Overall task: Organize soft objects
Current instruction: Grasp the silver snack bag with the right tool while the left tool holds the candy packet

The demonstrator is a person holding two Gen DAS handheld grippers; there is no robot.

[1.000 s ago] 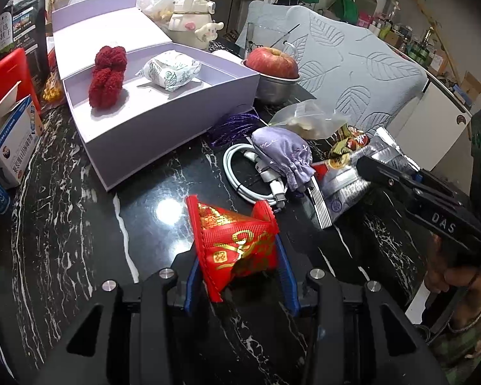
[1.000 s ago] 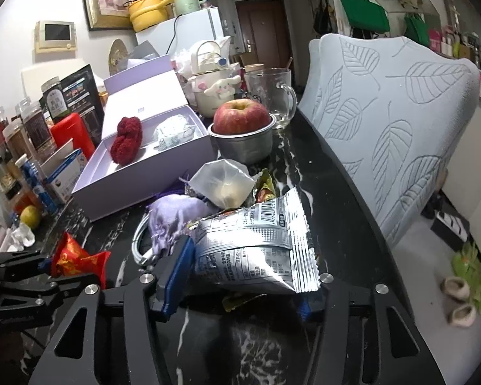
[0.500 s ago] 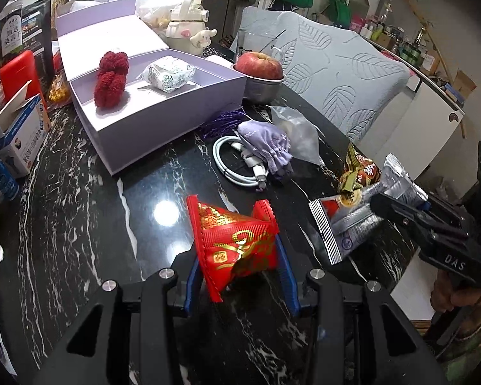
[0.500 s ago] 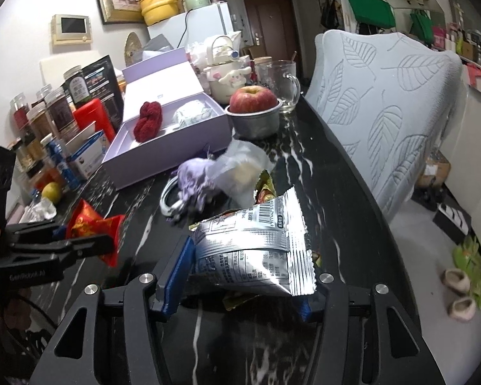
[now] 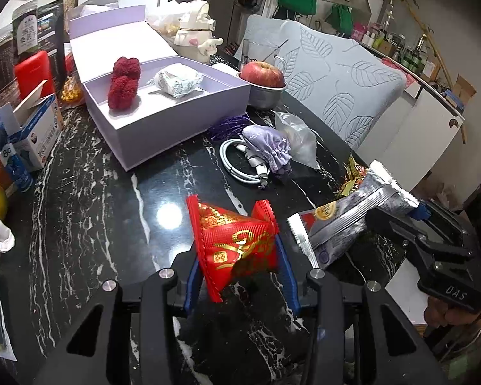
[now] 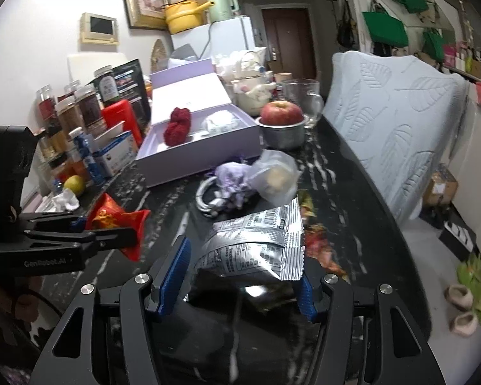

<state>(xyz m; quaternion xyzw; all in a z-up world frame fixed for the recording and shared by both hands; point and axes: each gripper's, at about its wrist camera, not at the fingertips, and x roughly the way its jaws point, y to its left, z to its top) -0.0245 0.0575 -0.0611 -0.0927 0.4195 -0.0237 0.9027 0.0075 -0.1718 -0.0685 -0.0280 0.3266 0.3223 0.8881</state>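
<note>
- Lavender gift box (image 5: pixel 182 122), lid up, far side of the black marble bench (image 5: pixel 89 192): holds a red fuzzy bundle (image 5: pixel 123 81) at left and a white printed wrapped packet (image 5: pixel 176 78) beside it, apart; floor space remains.
- Steel bowl (image 5: pixel 266 96), just beside the box: holds one apple (image 5: pixel 262 73).
- Silver foil snack bag (image 6: pixel 256 240): light, crinkly, slippery, contents likely crushable. Lifted over the near bench edge in the right gripper (image 6: pixel 240 279); jaws have just been widening, bag between them, so the hold looks loose. Best taken at the crimped seam.
- Red-and-gold sachet (image 5: pixel 237 247): light, pliant, yields to squeezing. Pinched mid-body by the left gripper (image 5: pixel 240 276), clear of the bench.
- Lavender drawstring pouch (image 5: pixel 269 147): limp, lying on a coiled white cable (image 5: pixel 237 163).
</note>
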